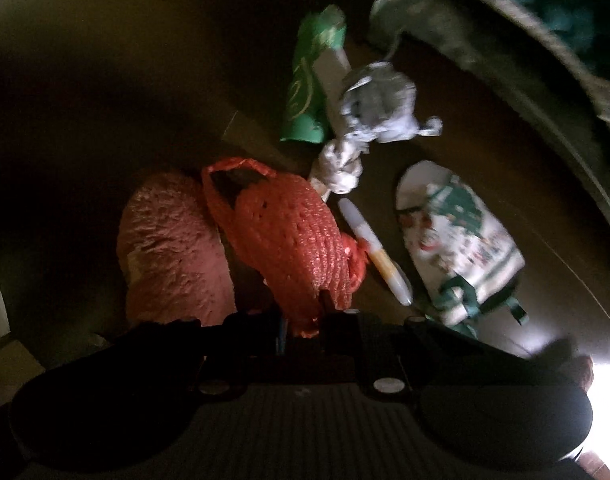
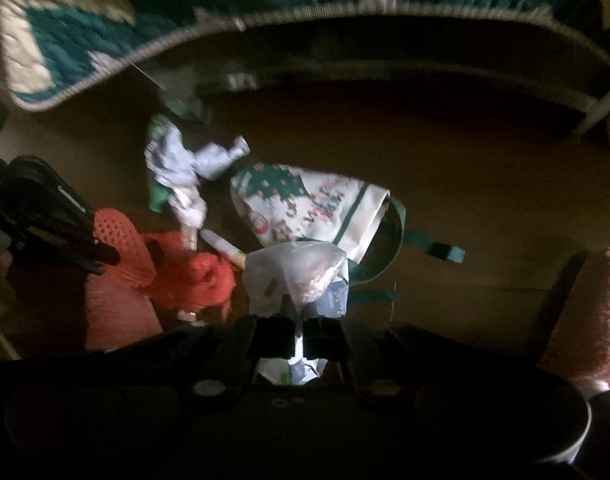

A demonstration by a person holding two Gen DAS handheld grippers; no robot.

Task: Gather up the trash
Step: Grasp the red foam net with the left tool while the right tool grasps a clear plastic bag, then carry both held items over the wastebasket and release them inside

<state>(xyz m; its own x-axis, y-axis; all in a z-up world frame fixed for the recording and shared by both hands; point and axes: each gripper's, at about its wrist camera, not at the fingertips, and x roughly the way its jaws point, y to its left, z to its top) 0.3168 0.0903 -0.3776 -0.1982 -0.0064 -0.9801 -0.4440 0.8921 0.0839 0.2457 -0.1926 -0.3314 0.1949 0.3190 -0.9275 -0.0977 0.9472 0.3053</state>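
Lifting is the step in hand, by my reading: both grippers point steeply down at a dark floor strewn with litter, and each has a piece of it. The left gripper has its fingers clamped on an orange mesh bag, which hangs from them above the floor, beside a pink fuzzy slipper. The right gripper has its fingers pinched on a thin plastic wrapper, crumpled and see-through, with a bit of blue print at its lower edge.

More trash lies below: a crumpled grey paper wad, a knotted white rag, a green carton and a white-and-yellow marker. A printed tote bag with green straps lies on its side just beside the marker, its mouth toward the right gripper. A teal-and-white quilt hangs over the far edge of the scene.

The next move likely calls for carrying both pieces to a container, perhaps the tote, though no bin shows. The mesh could snag on the fingers at release.
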